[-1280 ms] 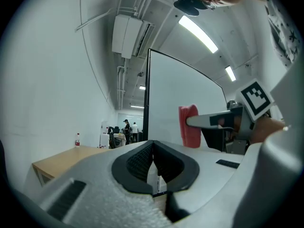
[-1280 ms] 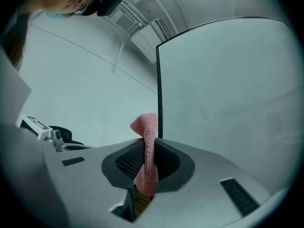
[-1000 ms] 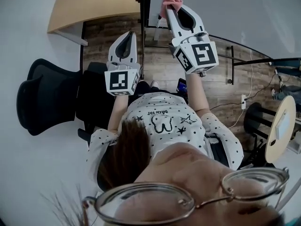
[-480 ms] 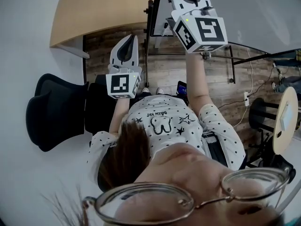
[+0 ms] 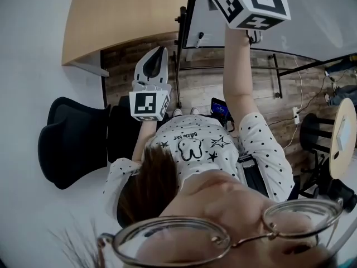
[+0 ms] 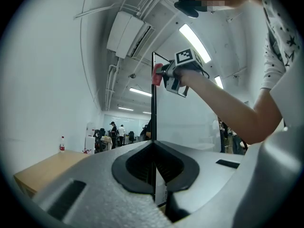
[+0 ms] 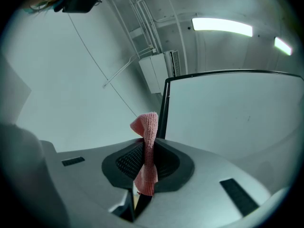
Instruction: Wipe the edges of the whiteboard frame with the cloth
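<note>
The whiteboard (image 7: 237,118) stands upright with a thin dark frame (image 7: 162,113); its top left corner shows in the right gripper view. My right gripper (image 7: 145,148) is shut on a pink cloth (image 7: 148,132), which sits right beside the frame's left edge near that corner. In the left gripper view the same cloth (image 6: 156,74) is pressed at the frame edge (image 6: 153,108), high up. In the head view only the right gripper's marker cube (image 5: 251,1) shows at the top. My left gripper (image 5: 160,52) is lower, left of the frame, shut and holding nothing.
A curved wooden desk (image 5: 111,15) lies left of the board. A black office chair (image 5: 72,144) stands at the left. Board stand legs (image 5: 273,66), floor cables and a round table (image 5: 340,138) are at the right. People (image 6: 116,132) stand far off.
My right gripper has risen along the frame's left edge with the cloth, so its jaws have left the top of the head view. The left gripper has stayed roughly in place.
</note>
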A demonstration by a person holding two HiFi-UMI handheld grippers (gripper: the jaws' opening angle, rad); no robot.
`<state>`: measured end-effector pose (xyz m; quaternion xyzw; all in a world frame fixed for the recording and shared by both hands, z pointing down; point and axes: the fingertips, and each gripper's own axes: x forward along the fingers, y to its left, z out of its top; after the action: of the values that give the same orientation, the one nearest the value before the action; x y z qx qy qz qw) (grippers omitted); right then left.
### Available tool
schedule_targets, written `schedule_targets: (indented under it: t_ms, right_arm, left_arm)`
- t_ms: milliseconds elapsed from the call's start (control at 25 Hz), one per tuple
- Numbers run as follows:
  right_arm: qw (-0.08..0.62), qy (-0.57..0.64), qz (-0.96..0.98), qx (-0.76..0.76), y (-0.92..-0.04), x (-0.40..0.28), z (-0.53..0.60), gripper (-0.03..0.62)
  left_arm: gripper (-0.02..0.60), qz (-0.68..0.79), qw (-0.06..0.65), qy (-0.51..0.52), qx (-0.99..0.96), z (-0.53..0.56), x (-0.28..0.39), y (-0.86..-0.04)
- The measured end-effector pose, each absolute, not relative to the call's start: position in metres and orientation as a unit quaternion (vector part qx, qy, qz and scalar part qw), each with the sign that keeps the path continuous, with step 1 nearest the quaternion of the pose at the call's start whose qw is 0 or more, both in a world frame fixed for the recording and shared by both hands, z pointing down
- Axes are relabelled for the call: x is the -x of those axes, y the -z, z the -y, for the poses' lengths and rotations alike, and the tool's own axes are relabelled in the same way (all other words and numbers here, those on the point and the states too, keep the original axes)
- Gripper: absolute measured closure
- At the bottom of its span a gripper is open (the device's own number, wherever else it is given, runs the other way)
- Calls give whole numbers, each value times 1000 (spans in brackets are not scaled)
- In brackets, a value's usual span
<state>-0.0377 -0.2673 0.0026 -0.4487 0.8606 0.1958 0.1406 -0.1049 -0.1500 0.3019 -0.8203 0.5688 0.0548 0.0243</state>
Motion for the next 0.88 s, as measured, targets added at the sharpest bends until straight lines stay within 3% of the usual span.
schedule_targets:
  t_ms: [880]
  right_arm:
    - [117, -228, -834, 488, -2, 33, 290, 563]
  left_arm:
    - [565, -554, 25, -51, 831, 176, 92, -301]
